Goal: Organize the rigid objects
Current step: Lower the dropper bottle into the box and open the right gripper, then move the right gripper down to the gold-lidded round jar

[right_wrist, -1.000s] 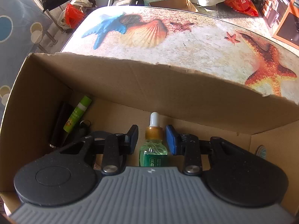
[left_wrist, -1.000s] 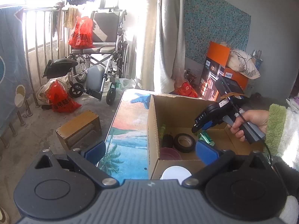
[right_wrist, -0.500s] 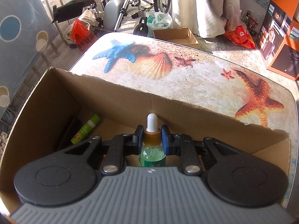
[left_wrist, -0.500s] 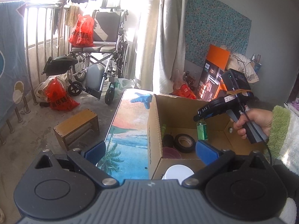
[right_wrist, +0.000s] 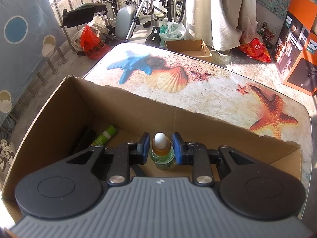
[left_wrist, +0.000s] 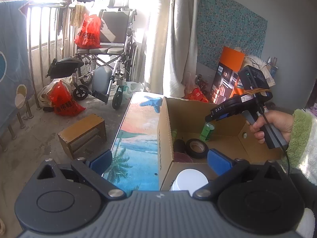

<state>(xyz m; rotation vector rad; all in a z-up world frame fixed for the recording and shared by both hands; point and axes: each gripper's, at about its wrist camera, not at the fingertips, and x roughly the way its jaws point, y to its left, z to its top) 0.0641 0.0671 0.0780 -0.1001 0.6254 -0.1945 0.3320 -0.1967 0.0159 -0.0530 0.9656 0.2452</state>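
**Box on the table, bottle standing inside**

We see a cardboard box [right_wrist: 59, 107] on a table [right_wrist: 218, 91]. Inside it, a dropper bottle [right_wrist: 162, 154] stands upright between the opening jaws of the right gripper [right_wrist: 160, 147], pads apart from it. A tube [right_wrist: 105, 134] lies left of the bottle. A tape roll [left_wrist: 197, 147] lies nearer the left gripper [left_wrist: 158, 161]. A wheelchair [left_wrist: 111, 59] stands beyond the table.

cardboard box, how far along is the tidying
Done: the cardboard box already holds a tape roll, a green tube and a dark item I cannot identify.

In hand: the right tool is opening around the upright dropper bottle, its pads apart from it.

Left: the white cup in front of the open left tool is outside the box.
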